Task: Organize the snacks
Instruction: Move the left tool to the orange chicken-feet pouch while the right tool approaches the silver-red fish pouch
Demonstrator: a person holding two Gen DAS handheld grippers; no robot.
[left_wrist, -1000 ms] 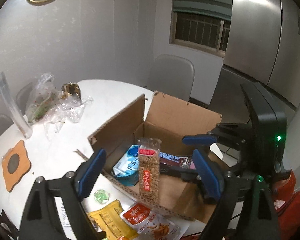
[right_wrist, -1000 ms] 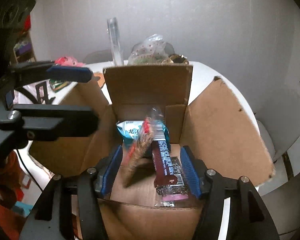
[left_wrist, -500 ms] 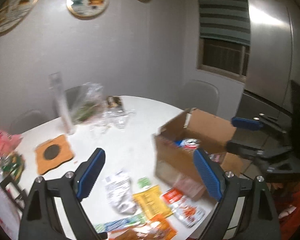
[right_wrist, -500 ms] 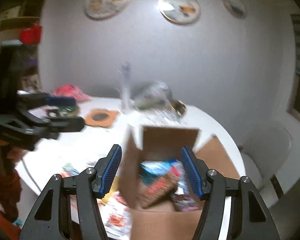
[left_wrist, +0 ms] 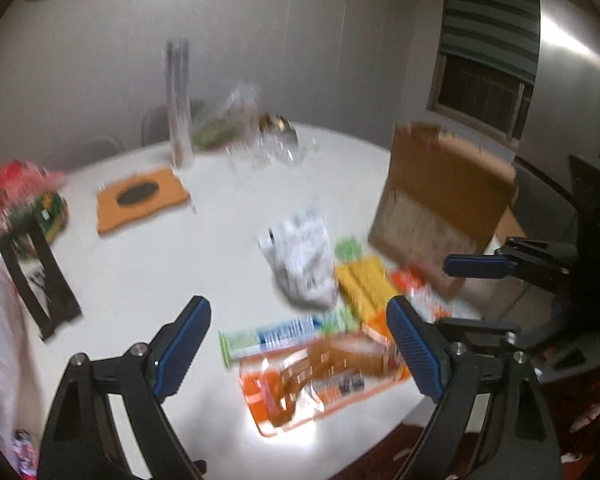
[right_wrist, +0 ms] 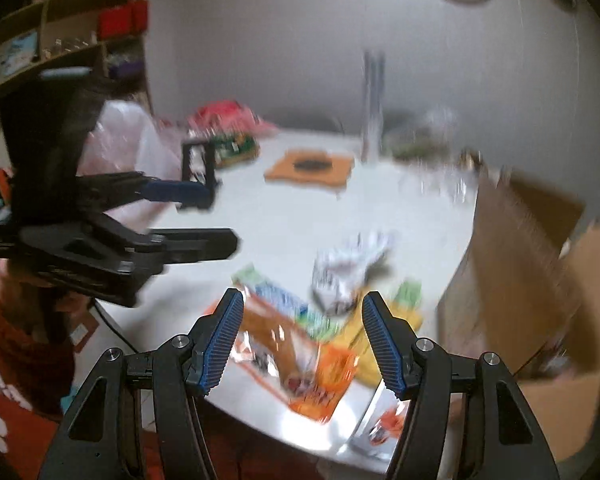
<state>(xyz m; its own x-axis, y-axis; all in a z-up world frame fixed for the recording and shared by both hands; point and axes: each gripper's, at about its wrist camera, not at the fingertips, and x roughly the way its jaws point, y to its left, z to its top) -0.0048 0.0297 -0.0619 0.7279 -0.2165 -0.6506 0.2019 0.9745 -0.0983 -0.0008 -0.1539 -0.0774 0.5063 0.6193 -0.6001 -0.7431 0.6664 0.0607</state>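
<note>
While both the left claw (left_wrist: 298, 344) and right claw (right_wrist: 302, 340) gape wide and empty, snack packets (left_wrist: 324, 376) lie on the white worktop (left_wrist: 148, 272), cardboard box (left_wrist: 444, 200) at two o'clock.

No words or numbers can be read here. Both views are too blurry.

The white packet (left_wrist: 300, 256) at about 12 o'clock from the middle of the table has dark print on it, but the letters are just smears. The long green and blue wrapper (left_wrist: 288, 334) has white marks on its blue part, and they cannot be made out. The orange bag (left_wrist: 316, 380) at 6 o'clock has a small dark and white patch that cannot be read. The cardboard box (left_wrist: 440, 208) at 3 o'clock has faint gray marks on its side, also too blurry to read.
</note>
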